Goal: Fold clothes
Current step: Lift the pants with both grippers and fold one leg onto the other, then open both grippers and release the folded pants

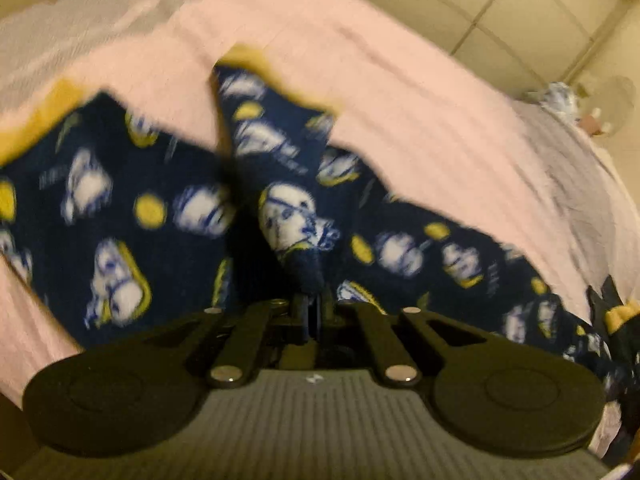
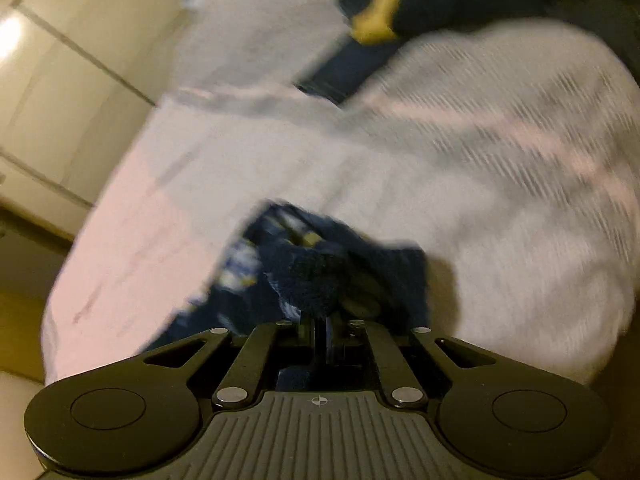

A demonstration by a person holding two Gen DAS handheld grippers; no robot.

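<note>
Left gripper (image 1: 312,300) is clamped on a pinch of the navy printed pants (image 1: 132,208); right gripper (image 2: 320,316) is clamped on another bunch of the same fabric (image 2: 320,268). A two-point hold probably keeps the edge taut for a fold. Beyond, both legs lie spread on the pink bedspread (image 1: 400,92), yellow cuffs (image 1: 280,76) farthest.
</note>
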